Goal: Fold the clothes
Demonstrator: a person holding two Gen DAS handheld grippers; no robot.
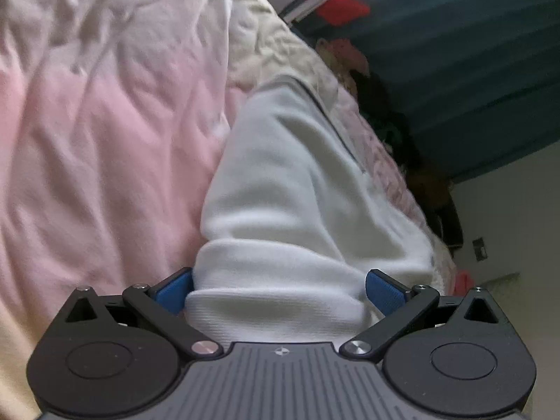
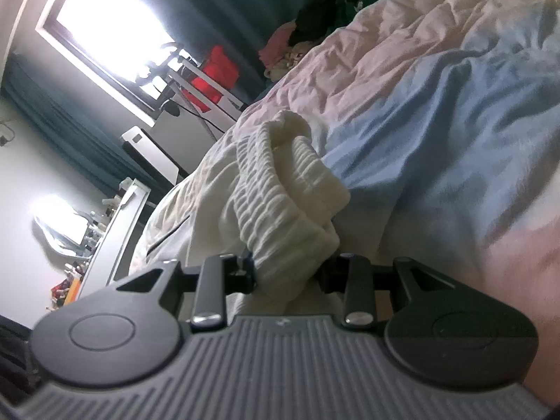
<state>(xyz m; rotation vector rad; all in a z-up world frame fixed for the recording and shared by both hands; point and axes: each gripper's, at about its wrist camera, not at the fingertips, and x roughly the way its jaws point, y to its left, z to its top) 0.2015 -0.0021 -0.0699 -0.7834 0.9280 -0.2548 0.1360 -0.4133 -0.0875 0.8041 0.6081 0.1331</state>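
Note:
A white fleece garment (image 1: 297,182) with a thin dark trim line lies on the bed. In the left wrist view its ribbed hem fills the space between the blue pads (image 1: 383,292) of my left gripper (image 1: 278,292), whose jaws stand wide apart around the cloth. In the right wrist view the garment's gathered elastic waistband (image 2: 287,203) is bunched and pinched between the narrow jaws of my right gripper (image 2: 287,269). The fingertips are hidden by the cloth.
A crumpled pink and pale-blue duvet (image 2: 437,112) covers the bed. Dark clothes (image 1: 385,112) are piled along the bed's far edge. A red item (image 2: 217,70), white furniture, a bright window (image 2: 105,24) and teal curtains stand beyond.

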